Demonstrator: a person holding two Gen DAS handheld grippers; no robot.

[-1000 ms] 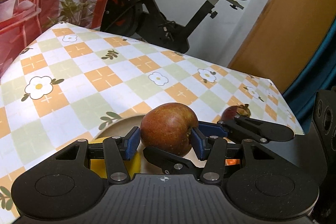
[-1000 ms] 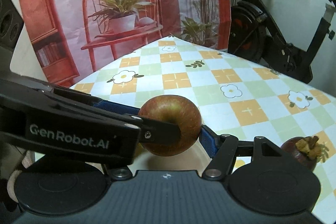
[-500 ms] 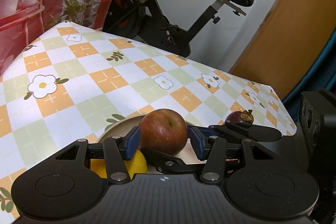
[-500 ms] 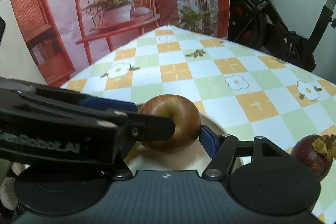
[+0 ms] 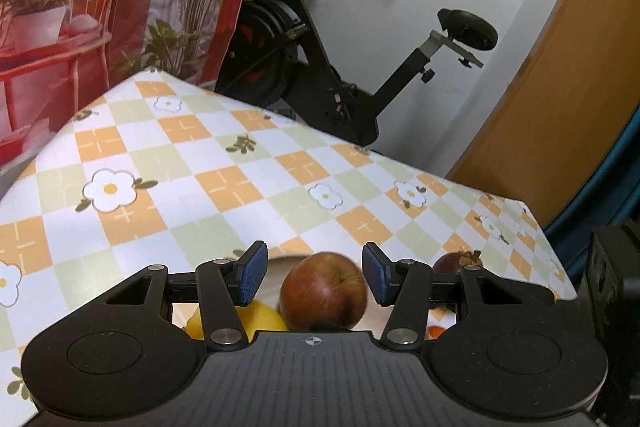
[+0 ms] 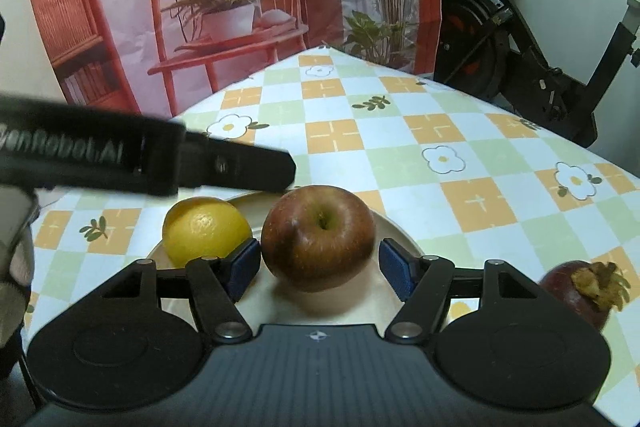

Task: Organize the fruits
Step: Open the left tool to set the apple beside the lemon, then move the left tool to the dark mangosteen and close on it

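On the left wrist view, the left tool [image 5: 314,279] hangs above a pale plate [image 5: 282,262] on the desk [image 5: 208,183], which wears a checked cloth with daisies. Its blue pads stand apart, and the apple [image 5: 323,291] sits below and between them with a gap on either side, so nothing is clamped. A lemon [image 5: 260,319] peeks out beside the apple, and a mangosteen [image 5: 456,262] lies on the cloth off the plate, to the right. An exercise bike [image 5: 320,59] stands behind the desk.

From the right wrist view, the right tool [image 6: 318,269] also has its pads apart. The apple [image 6: 318,237] rests on the plate [image 6: 394,229] between them; the left pad is very near the skin, the right pad clearly off it, so I judge the fruit released, not gripped. The lemon [image 6: 206,230] sits on the same plate, just beside the apple. The left tool [image 6: 224,165] crosses the frame as a blurred black bar above the plate. The mangosteen [image 6: 582,291] lies on the bare cloth at the right, apart from the plate, and a small orange-yellow scrap under the tool's linkage is too hidden to name.

As a judgement, the task is partway: apple and lemon are gathered on the plate, while the mangosteen is not yet there and seems the next fruit to fetch.
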